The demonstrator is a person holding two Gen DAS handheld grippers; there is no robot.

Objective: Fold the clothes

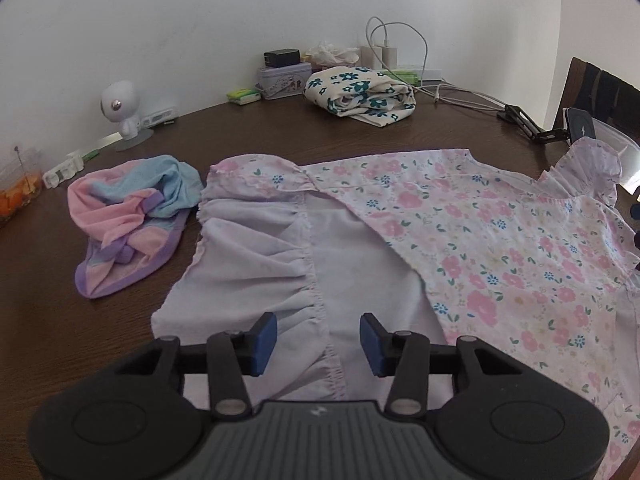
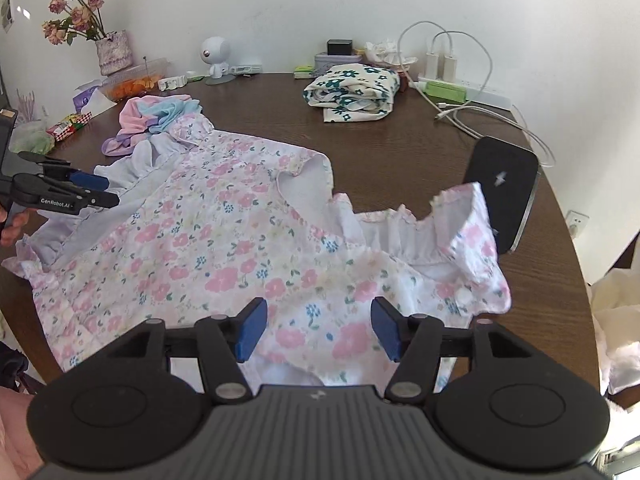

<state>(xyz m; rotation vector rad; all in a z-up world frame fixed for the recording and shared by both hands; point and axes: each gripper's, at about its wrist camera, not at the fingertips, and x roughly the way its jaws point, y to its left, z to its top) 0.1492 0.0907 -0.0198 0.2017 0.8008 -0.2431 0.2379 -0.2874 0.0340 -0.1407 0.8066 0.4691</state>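
You are partway through the pile. One garment, the cream cloth with dark green flowers [image 1: 358, 94], already sits folded into a compact bundle at the far side of the worktop [image 1: 248, 136]. The pink, blue and purple piece [image 1: 132, 220] lies crumpled to the left, not yet folded. Between them, spread across the near half of the worktop, is the pink floral dress [image 2: 224, 248], and this looks like the piece in hand: its left edge is turned over so the plain lilac underside and a gathered seam face up, and the ruffled sleeve near the black charging stand [image 2: 506, 192] stands bunched and curled, not flat. You still have the main folds of this dress to make, by my reading.

Your left gripper [image 1: 318, 338] hovers over the lilac turned-over panel with its fingers parted about halfway, nothing between the pads. Your right gripper [image 2: 318, 330] hangs over the near floral hem, fingers somewhat wider, also holding nothing.
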